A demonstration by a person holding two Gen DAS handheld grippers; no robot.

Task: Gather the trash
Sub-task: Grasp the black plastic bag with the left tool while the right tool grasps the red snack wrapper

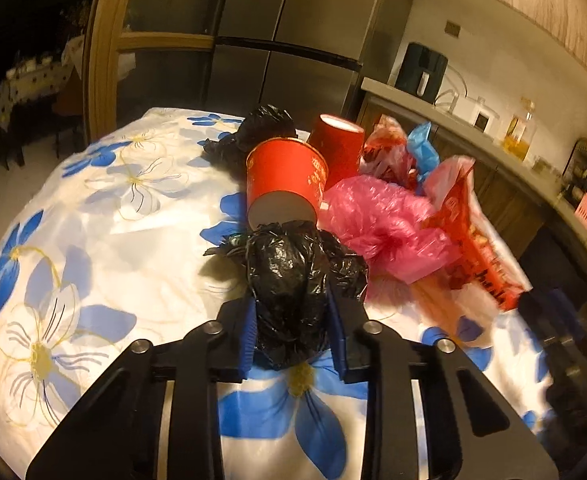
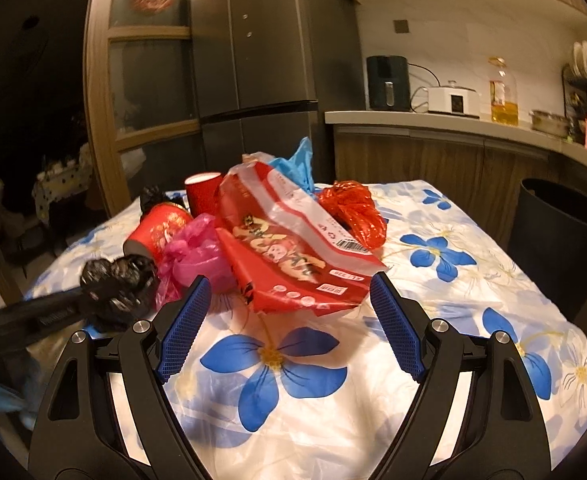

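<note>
Right now the crumpled black plastic bag sits clamped between the blue pads of the left gripper, at the near edge of the trash heap on the desk with its white cloth printed in blue flowers. In the right wrist view the same bag shows at the left, with the left gripper's black body reaching in low from that side, nearly level with the desk top.

Just behind the bag a red paper cup lies on its side, base toward the camera, with gold characters on its wall that are too small to read. A second red cup stands behind it, and another black bag lies at the far side. A pink plastic bag touches the held bag on the right.

The right gripper hangs with its jaws spread wide and nothing between them, pointing level at a red snack wrapper. The wrapper carries a cartoon figure, a barcode and white print; the lettering cannot be made out. Beyond it lie a red mesh bag and a blue scrap.

A black bin stands on the floor to the right of the desk. Farther back are a grey fridge and a kitchen counter carrying a bottle of oil.
</note>
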